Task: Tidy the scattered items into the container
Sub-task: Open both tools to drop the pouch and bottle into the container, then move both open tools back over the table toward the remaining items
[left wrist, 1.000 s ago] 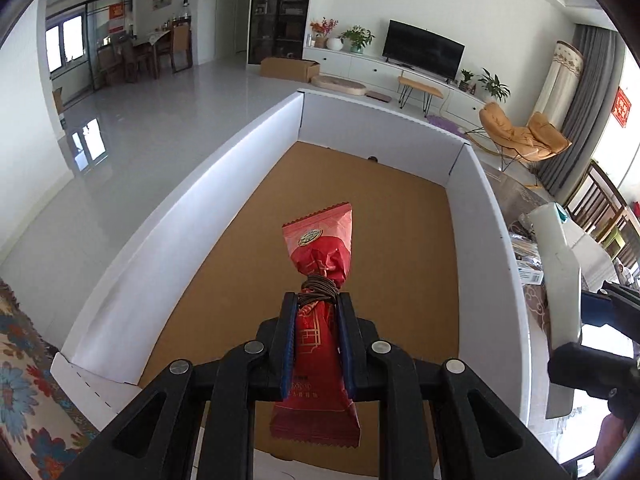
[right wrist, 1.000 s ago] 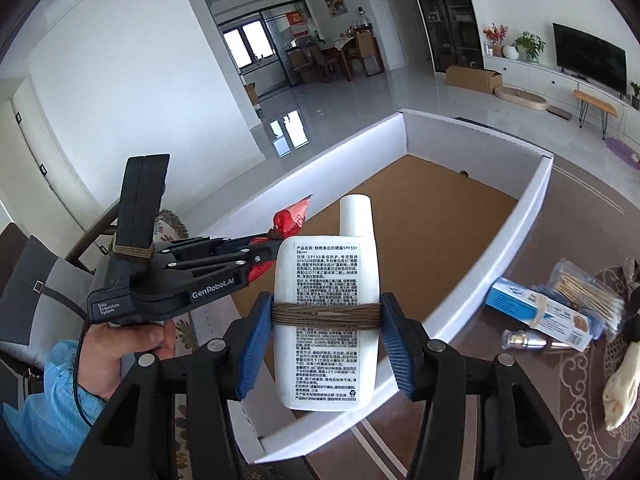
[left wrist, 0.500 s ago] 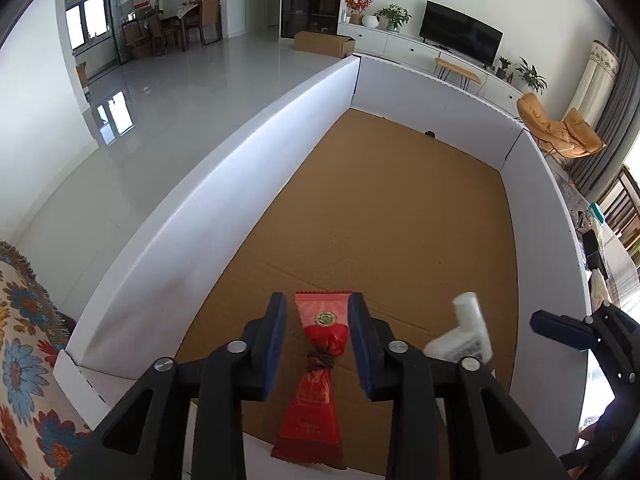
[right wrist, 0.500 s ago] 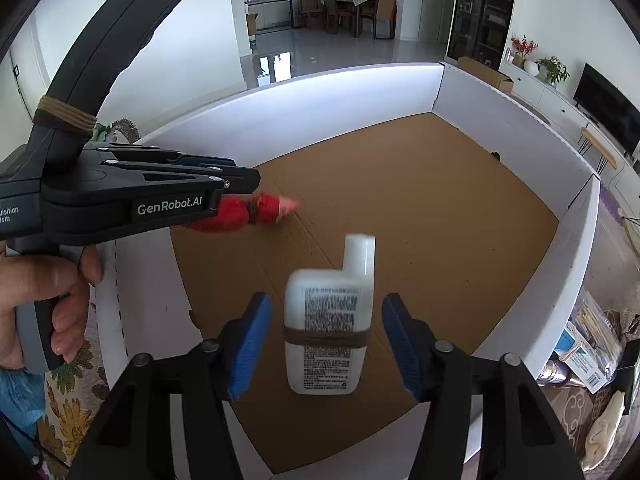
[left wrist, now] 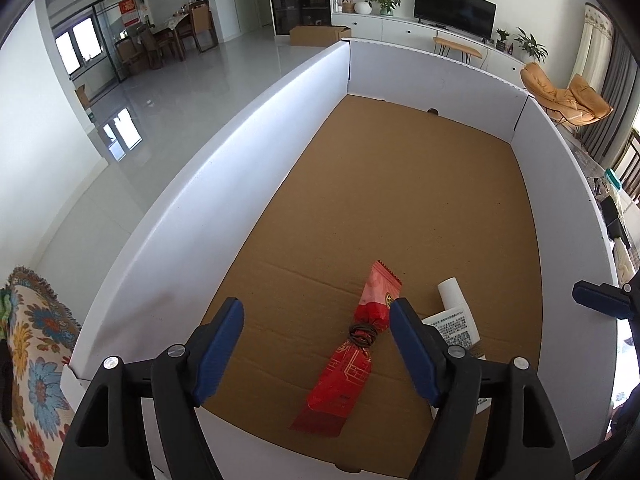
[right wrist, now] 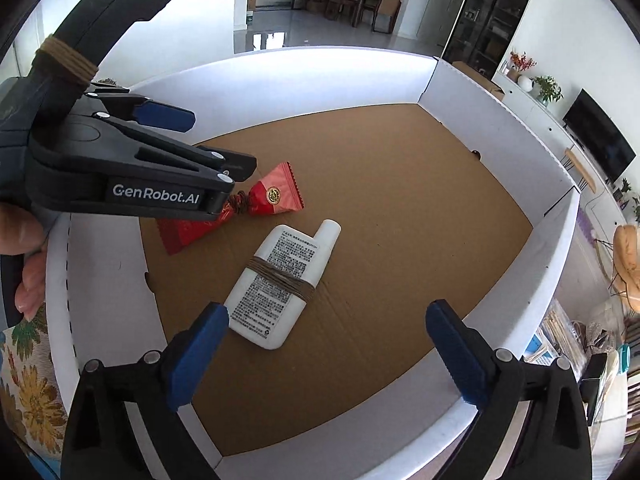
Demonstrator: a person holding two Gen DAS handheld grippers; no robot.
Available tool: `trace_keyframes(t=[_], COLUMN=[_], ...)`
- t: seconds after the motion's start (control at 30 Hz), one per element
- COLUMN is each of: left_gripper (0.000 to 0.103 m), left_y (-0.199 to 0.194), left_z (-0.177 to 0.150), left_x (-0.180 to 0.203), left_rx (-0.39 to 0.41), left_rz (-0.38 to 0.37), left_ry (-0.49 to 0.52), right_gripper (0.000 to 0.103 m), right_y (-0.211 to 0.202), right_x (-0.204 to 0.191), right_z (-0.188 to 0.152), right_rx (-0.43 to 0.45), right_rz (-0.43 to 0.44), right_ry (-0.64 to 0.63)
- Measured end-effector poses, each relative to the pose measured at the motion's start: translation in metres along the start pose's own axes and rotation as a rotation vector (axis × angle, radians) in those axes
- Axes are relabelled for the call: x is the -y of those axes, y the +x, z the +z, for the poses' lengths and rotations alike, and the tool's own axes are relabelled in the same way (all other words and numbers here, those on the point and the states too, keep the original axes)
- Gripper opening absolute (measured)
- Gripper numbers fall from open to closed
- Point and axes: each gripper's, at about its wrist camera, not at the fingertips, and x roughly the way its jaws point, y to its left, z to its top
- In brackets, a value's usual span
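Note:
A red snack packet (left wrist: pixel 352 356) tied with brown string lies flat on the cardboard floor of the white-walled box (left wrist: pixel 248 128). Above it my left gripper (left wrist: pixel 316 344) hangs with its jaws opening; the packet lies loose below them, near the right finger. Beside it rests a white bottle (right wrist: pixel 280 284) with a string band, also flat on the floor. My right gripper (right wrist: pixel 324 344) is above the bottle, jaws opening wide, the pads clear of it. The packet (right wrist: pixel 264 200) and the left gripper's side (right wrist: pixel 120 168) show in the right wrist view, the bottle (left wrist: pixel 456 316) in the left.
The box (right wrist: pixel 500 128) holds nothing else; its brown floor stretches far ahead. A floral cloth (left wrist: pixel 28 344) lies to the left outside the box. A person's hand (right wrist: pixel 24 256) holds the left gripper. Small packets (right wrist: pixel 560 340) lie outside the right wall.
Both grippers dropped into the box and let go. The red packet and the white bottle left the jaws and now lie on the cardboard floor. Both pairs of jaws spread apart.

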Motion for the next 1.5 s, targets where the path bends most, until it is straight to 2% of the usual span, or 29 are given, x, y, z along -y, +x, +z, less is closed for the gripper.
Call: trace_keyframes(t=[0.2,0.3,0.43,0.53,0.6,0.67,0.77,0.9,0.97,1.13,1.27,1.4,1.5], left_gripper=[0.074,0.074,0.090,0.091,0.091,0.091,0.091,0.098,0.103,0.103,0.103,0.103,0.103], left_y=[-0.006,-0.008,-0.022,-0.034,-0.045,-0.061,-0.089,-0.131,-0.149,-0.183,-0.186,-0.167,-0.142], left_z=[-0.006,-0.004,-0.009,-0.014,-0.016,-0.018,-0.019,-0.025,-0.029,-0.040,-0.055,-0.077,-0.094], left_x=[0.008,0.005,-0.004,-0.008,-0.007,-0.004,0.013,0.052,0.080,0.169,0.231,0.284,0.316], left_rx=[0.015,0.042,0.134,0.188,0.215,0.249,0.313,0.399,0.435,0.466,0.404,0.318,0.248], left_rz=[0.013,0.024,0.007,-0.015,-0.019,-0.021,-0.030,-0.092,-0.126,-0.230,-0.314,-0.363,-0.394], left_ry=[0.023,-0.006,-0.068,-0.096,-0.106,-0.106,-0.091,-0.048,-0.003,0.129,0.219,0.283,0.285], right_gripper=[0.100,0.098,0.100,0.103,0.103,0.103,0.103,0.103,0.103,0.103,0.103,0.103,0.103], right_y=[-0.009,-0.014,-0.053,-0.091,-0.108,-0.119,-0.126,-0.141,-0.144,-0.138,-0.132,-0.134,-0.136], right_x=[0.000,0.002,0.020,0.039,0.062,0.086,0.126,0.181,0.208,0.265,0.289,0.293,0.291], right_z=[-0.013,-0.016,-0.029,-0.041,-0.058,-0.080,-0.132,-0.230,-0.279,-0.372,-0.406,-0.418,-0.417], right_rx=[0.017,0.080,0.268,0.412,0.466,0.483,0.428,0.318,0.239,0.052,-0.005,-0.005,-0.007], right_rz=[-0.011,-0.014,-0.029,-0.079,-0.118,-0.158,-0.232,-0.367,-0.408,-0.499,-0.490,-0.467,-0.467], right_ry=[0.010,0.027,0.128,0.191,0.239,0.297,0.388,0.540,0.645,0.790,0.854,0.868,0.868])
